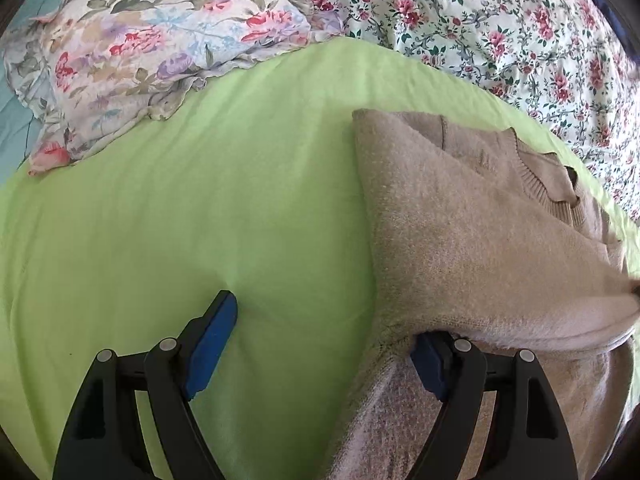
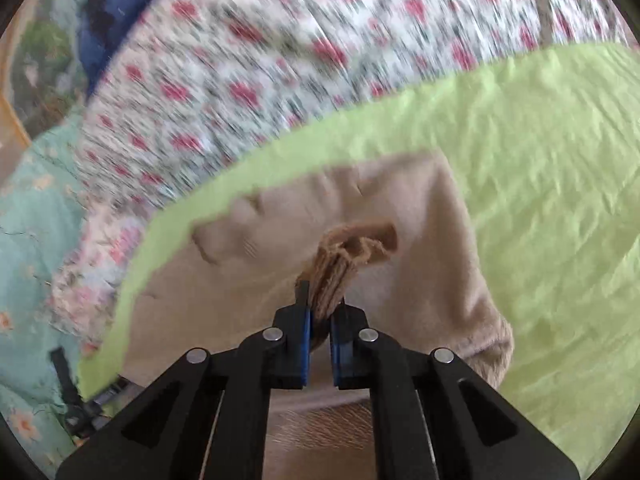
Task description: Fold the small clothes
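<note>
Beige knitted sweater (image 1: 472, 232), ribbed neckline, partly folded, lying on lime-green bedsheet (image 1: 200, 208); no legible label or writing. Bunched edge of knit clamped between nearly closed pads of right gripper (image 2: 320, 312). Left gripper (image 1: 324, 340) spread wide, gripping nothing; left pad resting on sheet, right pad tucked under sweater fold. Floral pillow (image 1: 132, 52) and rose-print quilt (image 1: 500, 28) beyond.
</note>
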